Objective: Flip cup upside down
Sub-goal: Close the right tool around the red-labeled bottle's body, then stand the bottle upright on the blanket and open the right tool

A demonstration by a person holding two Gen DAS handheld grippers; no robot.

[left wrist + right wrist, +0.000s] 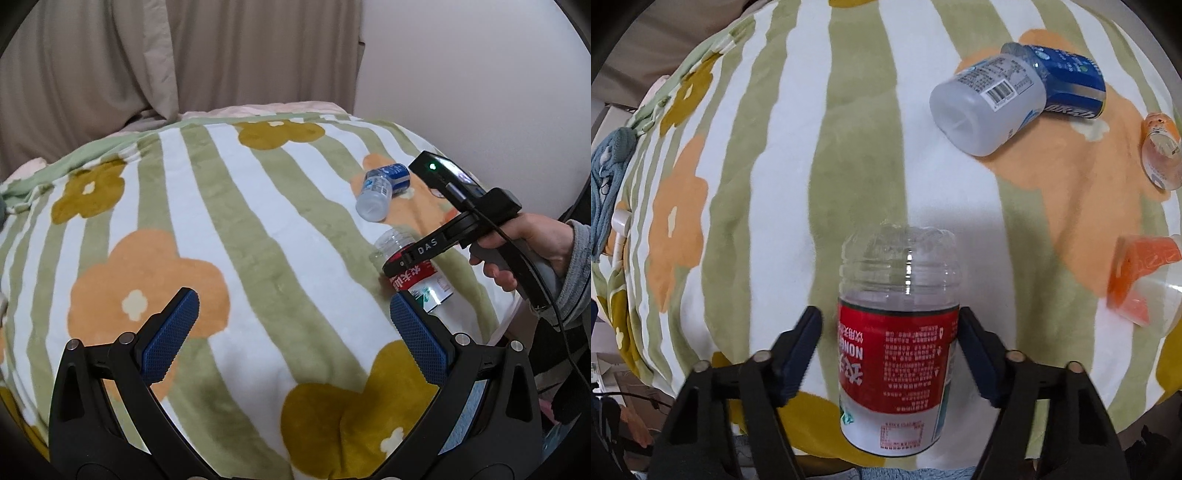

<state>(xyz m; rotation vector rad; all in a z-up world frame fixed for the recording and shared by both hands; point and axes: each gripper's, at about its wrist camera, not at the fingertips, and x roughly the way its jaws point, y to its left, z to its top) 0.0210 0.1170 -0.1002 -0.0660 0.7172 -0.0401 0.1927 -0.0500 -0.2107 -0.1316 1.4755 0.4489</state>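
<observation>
The cup is a clear cut-off plastic bottle with a red label (897, 354); its closed ribbed end points away and its label text reads upside down. It lies between the fingers of my right gripper (888, 321). The right finger touches its side; a small gap shows at the left finger. In the left wrist view the right gripper (397, 264) sits across the same cup (417, 273) over the blanket's right side. My left gripper (293, 306) is open and empty above the blanket, its blue pads (173, 332) wide apart.
A striped flower-print blanket (849, 147) covers the bed. A white cut bottle (986, 107) and a blue one (1071, 85) lie at the far right. Two orange-labelled cups (1160, 147) (1141, 277) lie at the right edge. Curtains (147, 55) hang behind.
</observation>
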